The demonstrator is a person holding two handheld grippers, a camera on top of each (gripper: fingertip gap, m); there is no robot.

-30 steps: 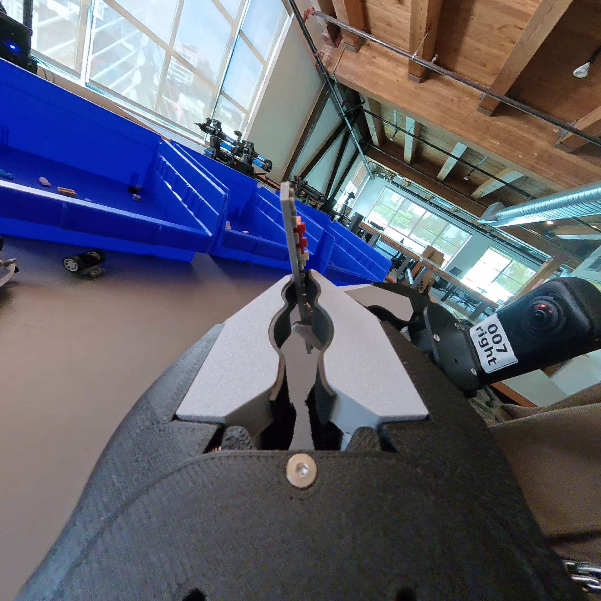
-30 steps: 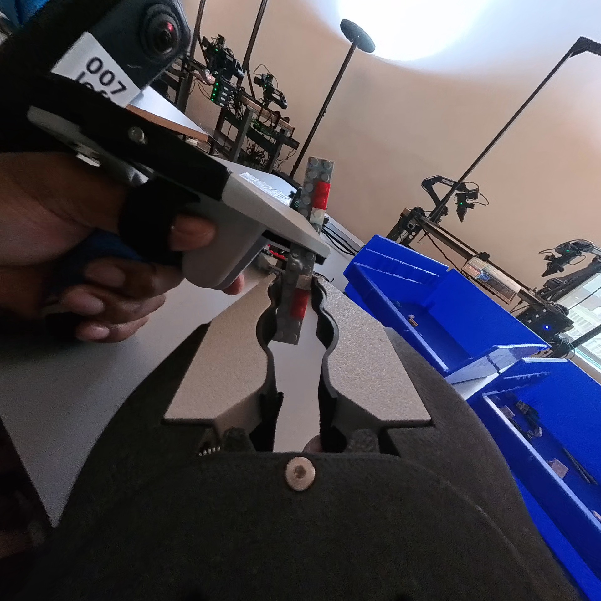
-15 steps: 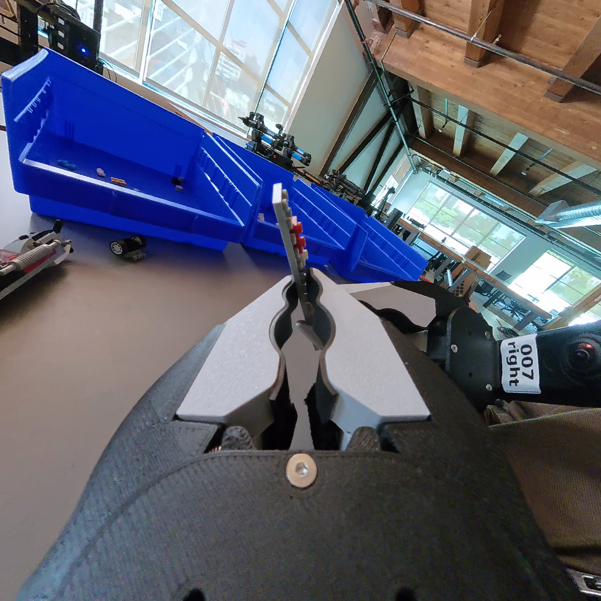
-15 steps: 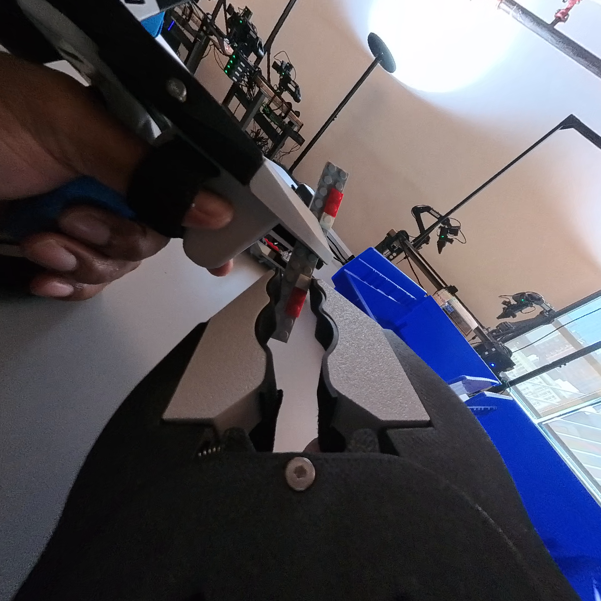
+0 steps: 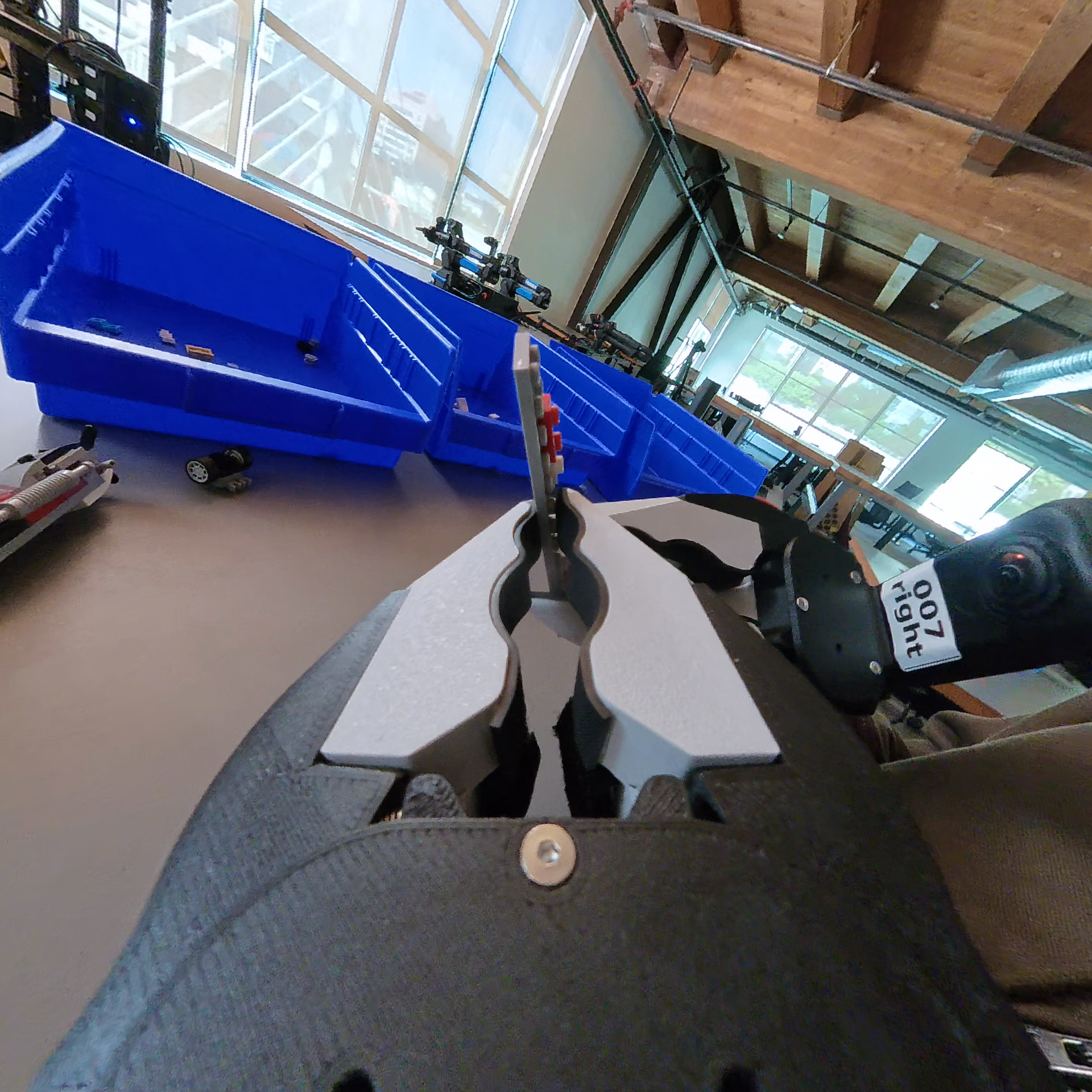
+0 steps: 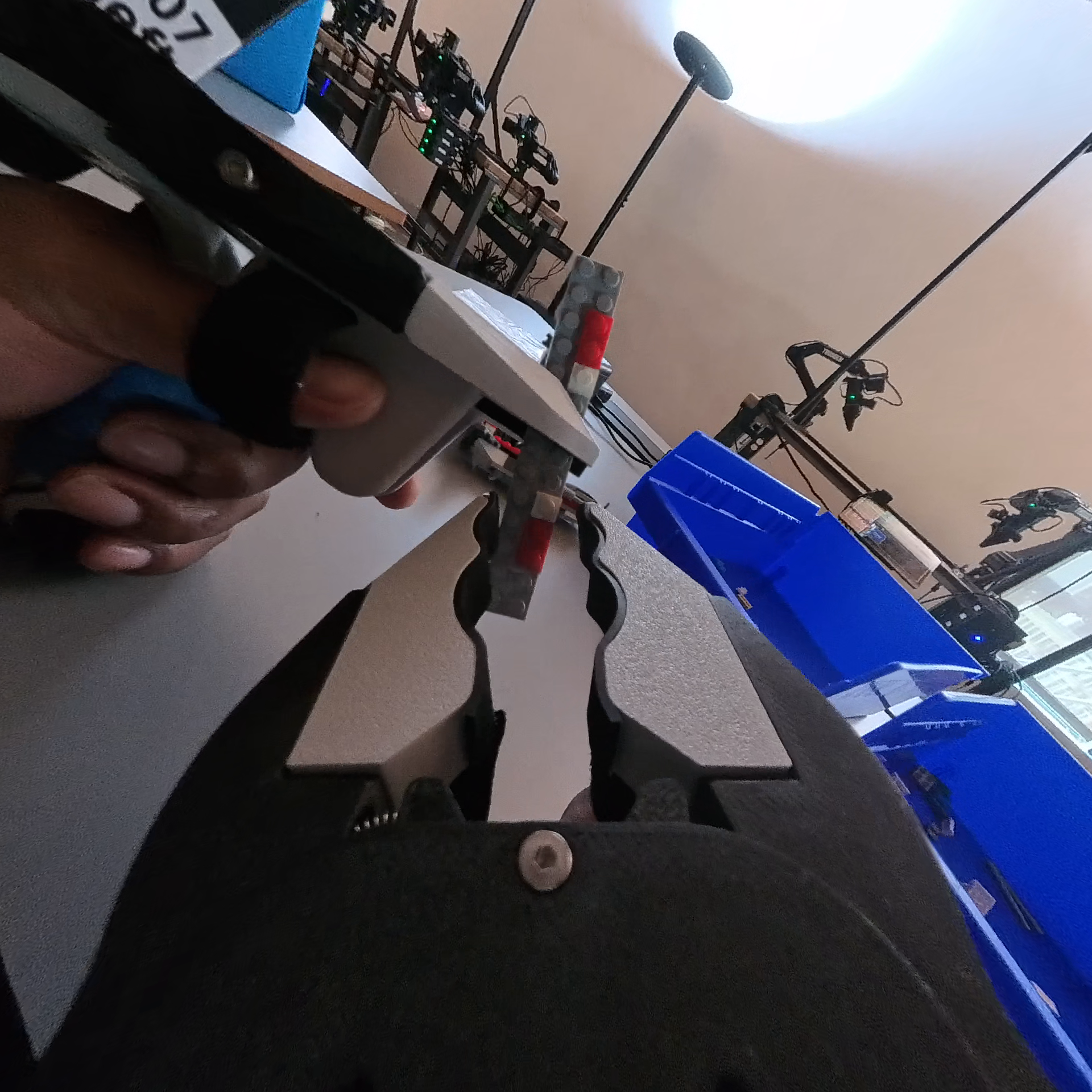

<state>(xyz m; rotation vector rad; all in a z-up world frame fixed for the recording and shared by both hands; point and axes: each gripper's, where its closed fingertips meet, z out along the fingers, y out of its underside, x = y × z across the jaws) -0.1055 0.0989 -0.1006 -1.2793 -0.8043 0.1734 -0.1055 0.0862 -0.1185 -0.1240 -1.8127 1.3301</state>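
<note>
left gripper: its grey fingers pinch the long grey studded toy-brick plate edge-on; the plate rises past the fingertips, with small red bricks and pale ones on one face.
right gripper: spread; the plate's lower end stands between its pads, against the left pad, with a gap to the right pad.
hand: grips the left gripper's handle.
blue plastic bins: in a row along the far edge of the grey tabletop; the nearest holds a few small loose bricks.
around: small black wheel-and-axle piece lies on the tabletop just before the nearest bin; white-and-red toy part with a spring lies at the left edge.
</note>
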